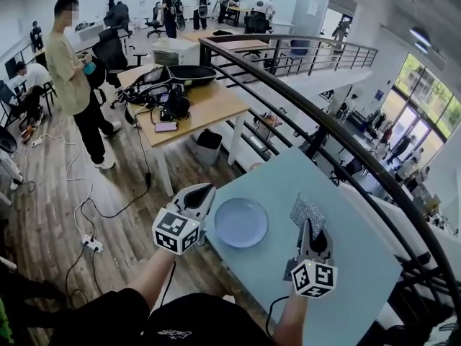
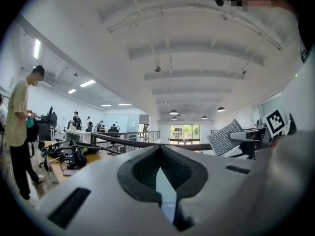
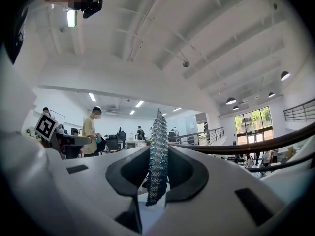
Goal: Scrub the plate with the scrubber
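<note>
— Where's the plate?

— Lower centre of the head view: a round, pale blue plate (image 1: 241, 222) with a shallow rim, lying flat and right way up on the table (image 1: 346, 265) (nearly the same colour).

— And the scrubber?

— Just right of the plate, not touching it. It's a silvery mesh scrubber (image 1: 307, 211), standing on edge, pinched between the right gripper's (image 1: 310, 229) jaws.

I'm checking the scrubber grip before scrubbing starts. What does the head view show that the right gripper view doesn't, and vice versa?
Head view only: the plate on the pale blue table, apart from the scrubber, whose flat mesh face shows. Right gripper view only: the scrubber edge-on, clamped between the jaws. Both: the right gripper holding the scrubber, and a standing person.
</note>
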`<move>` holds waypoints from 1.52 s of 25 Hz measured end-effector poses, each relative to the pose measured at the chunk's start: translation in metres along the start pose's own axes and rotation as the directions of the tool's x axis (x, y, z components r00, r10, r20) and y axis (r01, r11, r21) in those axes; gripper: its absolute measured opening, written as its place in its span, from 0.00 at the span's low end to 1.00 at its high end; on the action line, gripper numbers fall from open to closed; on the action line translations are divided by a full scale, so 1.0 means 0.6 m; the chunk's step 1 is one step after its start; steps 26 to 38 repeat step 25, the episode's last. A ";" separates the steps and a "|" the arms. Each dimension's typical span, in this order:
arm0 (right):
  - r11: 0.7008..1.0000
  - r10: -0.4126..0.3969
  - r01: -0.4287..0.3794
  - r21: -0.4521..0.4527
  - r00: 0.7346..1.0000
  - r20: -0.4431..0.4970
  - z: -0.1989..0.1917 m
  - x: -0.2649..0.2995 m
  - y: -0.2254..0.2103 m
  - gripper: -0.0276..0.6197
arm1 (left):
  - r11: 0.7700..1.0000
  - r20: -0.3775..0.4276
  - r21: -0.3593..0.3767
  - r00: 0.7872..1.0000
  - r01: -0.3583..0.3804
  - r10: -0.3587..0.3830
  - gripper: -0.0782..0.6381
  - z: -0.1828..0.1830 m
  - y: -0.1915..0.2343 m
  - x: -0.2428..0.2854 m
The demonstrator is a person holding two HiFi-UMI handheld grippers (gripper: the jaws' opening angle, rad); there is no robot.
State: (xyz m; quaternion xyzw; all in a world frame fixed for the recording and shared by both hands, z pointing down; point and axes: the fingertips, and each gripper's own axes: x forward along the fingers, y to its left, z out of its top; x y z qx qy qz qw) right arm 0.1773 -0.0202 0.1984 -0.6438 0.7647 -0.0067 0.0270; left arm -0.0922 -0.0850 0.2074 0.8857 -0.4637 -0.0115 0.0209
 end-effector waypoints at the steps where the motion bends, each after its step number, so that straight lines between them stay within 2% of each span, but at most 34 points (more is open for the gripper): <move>1: 1.000 -0.002 0.002 0.001 1.000 -0.001 -0.004 -0.001 0.004 0.18 | 1.000 0.004 0.001 1.000 0.000 0.000 0.12 -0.002 0.005 -0.002; 6: 1.000 0.005 -0.005 -0.001 1.000 0.025 -0.002 0.003 0.021 0.18 | 0.999 0.039 0.038 0.999 0.008 -0.009 0.12 0.012 0.014 -0.003; 18: 1.000 0.021 -0.020 -0.022 0.999 0.048 0.010 0.004 0.040 0.18 | 0.998 0.058 0.064 0.998 0.018 -0.022 0.12 0.025 0.013 -0.008; 38: 0.999 0.031 -0.030 -0.027 0.999 0.039 0.005 0.013 0.046 0.18 | 0.998 0.064 0.059 0.998 0.019 -0.023 0.12 0.027 0.021 -0.009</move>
